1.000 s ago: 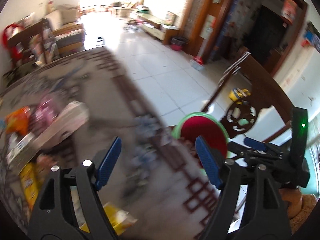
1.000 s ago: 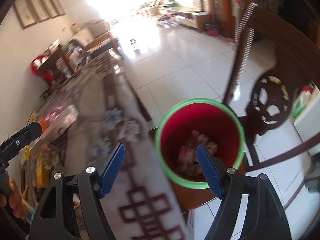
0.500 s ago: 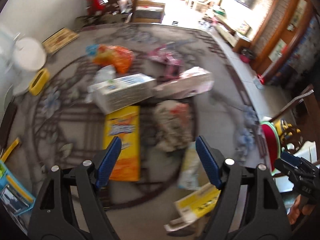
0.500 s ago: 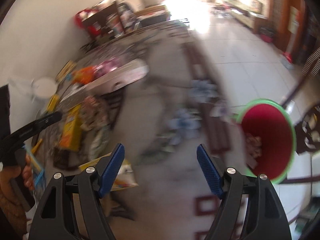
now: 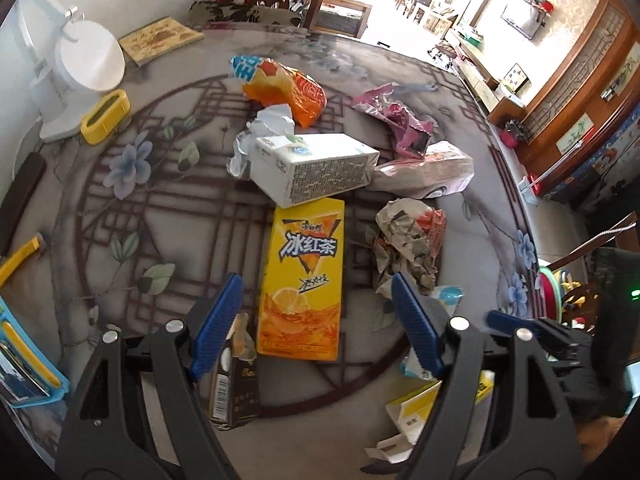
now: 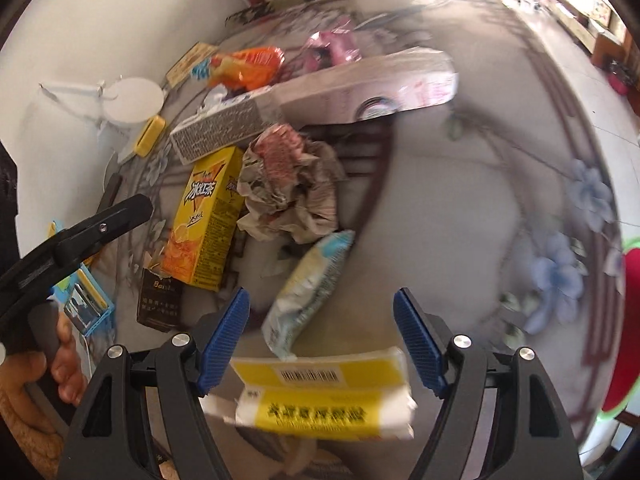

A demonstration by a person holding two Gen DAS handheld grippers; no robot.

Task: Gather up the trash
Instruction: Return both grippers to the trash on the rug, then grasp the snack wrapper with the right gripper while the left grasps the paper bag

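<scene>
Where left sees none: holding hand [image 6: 48, 356]

The yellow drink carton [image 5: 302, 280] lying on the bench [image 5: 168, 208] bears large Chinese characters "冰红茶" on its face; the dark small box [image 6: 158, 300] beside it shows "Bas…", the rest unreadable; the yellow-and-white box [image 6: 320, 396] carries a barcode, its print blurred.

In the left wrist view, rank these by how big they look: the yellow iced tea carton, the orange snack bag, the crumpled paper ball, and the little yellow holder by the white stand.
1. Yellow iced tea carton, nearest the camera.
2. Orange snack bag and crumpled paper ball: too alike to rank.
3. Yellow holder.
</scene>
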